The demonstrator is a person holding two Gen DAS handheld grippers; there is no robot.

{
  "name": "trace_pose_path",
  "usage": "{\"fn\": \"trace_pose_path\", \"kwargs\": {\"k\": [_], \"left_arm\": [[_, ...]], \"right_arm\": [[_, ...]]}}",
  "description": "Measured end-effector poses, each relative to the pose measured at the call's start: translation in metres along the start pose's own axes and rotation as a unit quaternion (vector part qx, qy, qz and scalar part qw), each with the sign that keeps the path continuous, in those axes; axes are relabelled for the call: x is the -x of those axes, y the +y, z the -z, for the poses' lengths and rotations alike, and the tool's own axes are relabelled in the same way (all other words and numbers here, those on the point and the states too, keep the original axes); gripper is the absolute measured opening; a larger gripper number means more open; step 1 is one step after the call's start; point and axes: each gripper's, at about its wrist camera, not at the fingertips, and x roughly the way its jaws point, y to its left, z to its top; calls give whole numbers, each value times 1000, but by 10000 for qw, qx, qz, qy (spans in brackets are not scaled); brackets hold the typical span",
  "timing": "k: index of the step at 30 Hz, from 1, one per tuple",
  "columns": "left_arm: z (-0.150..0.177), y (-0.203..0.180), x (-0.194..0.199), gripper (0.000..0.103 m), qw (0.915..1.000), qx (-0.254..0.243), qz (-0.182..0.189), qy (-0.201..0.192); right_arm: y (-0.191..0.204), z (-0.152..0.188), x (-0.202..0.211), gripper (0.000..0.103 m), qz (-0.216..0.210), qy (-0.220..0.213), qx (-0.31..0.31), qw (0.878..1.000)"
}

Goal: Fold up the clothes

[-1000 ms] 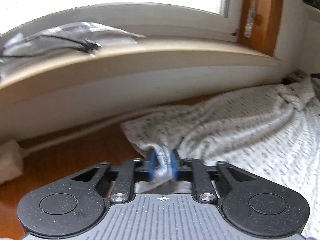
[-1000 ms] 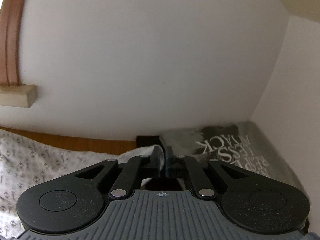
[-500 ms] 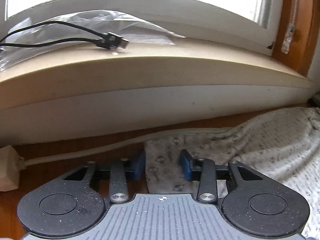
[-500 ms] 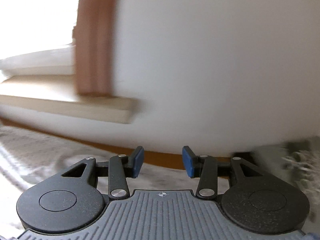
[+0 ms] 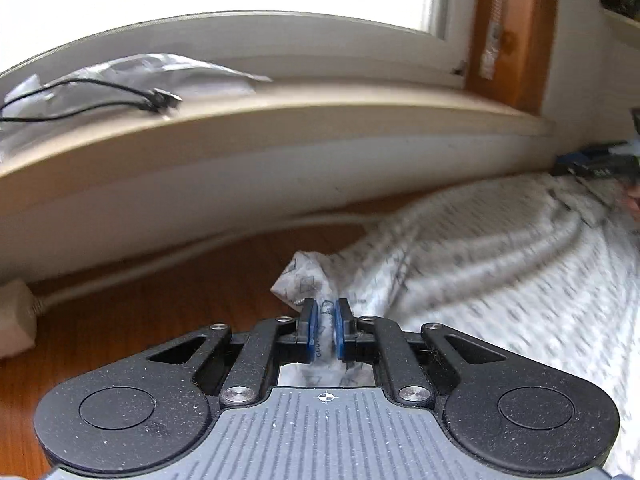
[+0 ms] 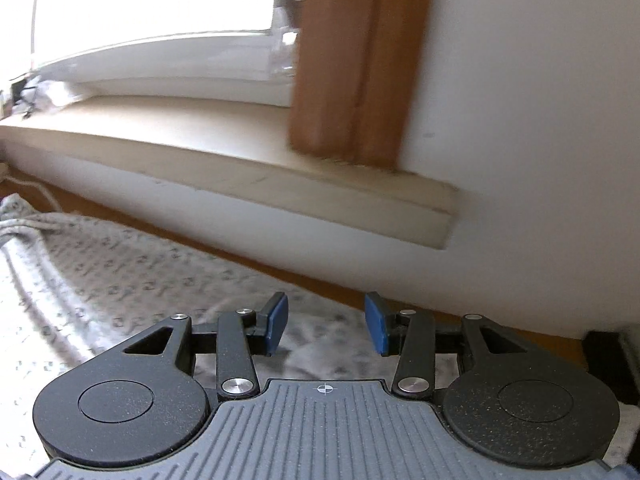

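A white garment with a small grey print lies spread on a wooden tabletop. One bunched corner of it sits pinched between the blue pads of my left gripper, whose jaws are closing on the cloth. In the right wrist view the same garment stretches away to the left. My right gripper hovers open over the garment's far edge near the wall, with nothing between its fingers.
A beige window sill runs along the back, with a black cable and a clear plastic bag on it. A white cord and plug lie by the wall at left. A brown window frame rises at the right.
My left gripper, open around the garment's corner half a second ago, has clamped onto it. My right gripper let go of its cloth, opened and swung left towards the window.
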Motion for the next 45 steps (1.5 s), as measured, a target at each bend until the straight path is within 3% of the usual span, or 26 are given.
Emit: {"fn": "trace_pose_path", "kwargs": {"k": [2,6,9,13,20,24,28,32,33,41,43,44,45], "left_arm": [[1,-2,1,13,9999,-79,-34,73],[-10,10,7,45,9997,-38,-238,-48],[-22,18,10,60,9994,-41,-305,-127],[-35,31,-10,61,9998,1,-212,54],[-30,32,-38,52,9989,-64,147,435],[-26,28,-36,52,9988,-167,244,399],[-21,24,-33,47,9985,-255,302,384],[-20,21,-33,23,9985,-337,244,354],[-19,19,-33,21,9985,-371,227,343],[-19,16,-33,19,9983,-420,203,357],[-20,16,-33,19,9981,-459,208,346],[-20,15,-32,13,9982,-485,177,318],[-20,14,-32,10,9982,-509,144,279]], "right_arm": [[6,0,-5,43,-35,28,76,10000],[12,-1,-8,43,-99,47,175,9998],[12,-1,-7,43,-99,66,215,9997],[11,3,1,44,-30,96,172,9998],[-2,2,-18,44,-176,261,299,9991],[-15,-2,-31,45,-231,349,229,9989],[-32,-6,-33,52,-342,303,-17,9990],[-49,-7,-33,52,-403,266,-267,9985],[-52,-6,-35,52,-427,315,-321,9981],[-61,6,-55,51,-542,797,-340,9948],[-62,7,-57,45,-637,846,-357,9937],[-62,7,-57,39,-737,845,-367,9930],[-60,7,-55,24,-820,839,-302,9926]]}}
